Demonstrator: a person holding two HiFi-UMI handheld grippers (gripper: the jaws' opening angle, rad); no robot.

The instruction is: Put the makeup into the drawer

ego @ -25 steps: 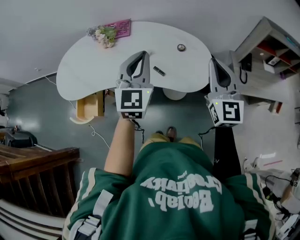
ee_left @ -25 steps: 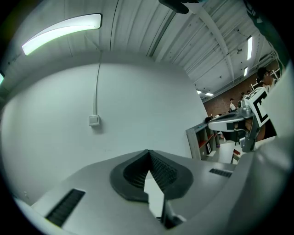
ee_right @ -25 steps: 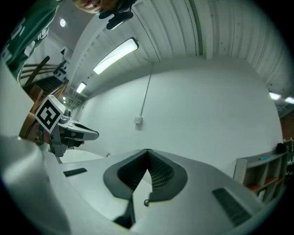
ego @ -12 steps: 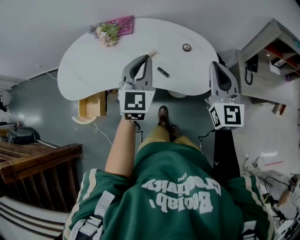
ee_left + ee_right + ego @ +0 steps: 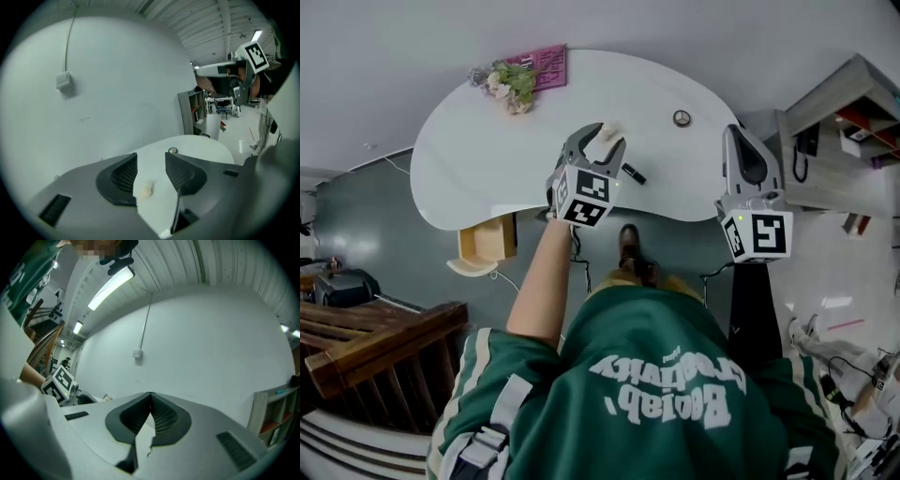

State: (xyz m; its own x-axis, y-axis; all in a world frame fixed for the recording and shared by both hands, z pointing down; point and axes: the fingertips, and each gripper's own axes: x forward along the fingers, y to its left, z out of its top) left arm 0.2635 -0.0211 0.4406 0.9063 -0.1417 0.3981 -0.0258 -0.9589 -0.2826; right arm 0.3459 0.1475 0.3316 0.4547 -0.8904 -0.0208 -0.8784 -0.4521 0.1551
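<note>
A small cream makeup piece (image 5: 610,129) lies on the white table (image 5: 487,141), and it shows between the pads in the left gripper view (image 5: 146,188). My left gripper (image 5: 603,137) (image 5: 151,156) is low over it; its jaws have just been opening and stand open either side of the piece without pressing it. A black stick-shaped item (image 5: 633,173) lies just right of that gripper. A small round item (image 5: 682,118) (image 5: 173,150) sits farther back. My right gripper (image 5: 736,133) (image 5: 150,394) is shut and empty beside the table's right end. A wooden drawer (image 5: 483,242) hangs open under the table's left front.
Flowers (image 5: 508,82) and a pink card (image 5: 542,64) sit at the table's far left. A shelf unit (image 5: 839,112) stands to the right. A dark wooden railing (image 5: 375,347) is at lower left. The person's foot (image 5: 628,246) is below the table edge.
The left gripper has dropped forward onto the table and its jaws have opened around the cream piece. The right gripper has shifted slightly forward and stays shut.
</note>
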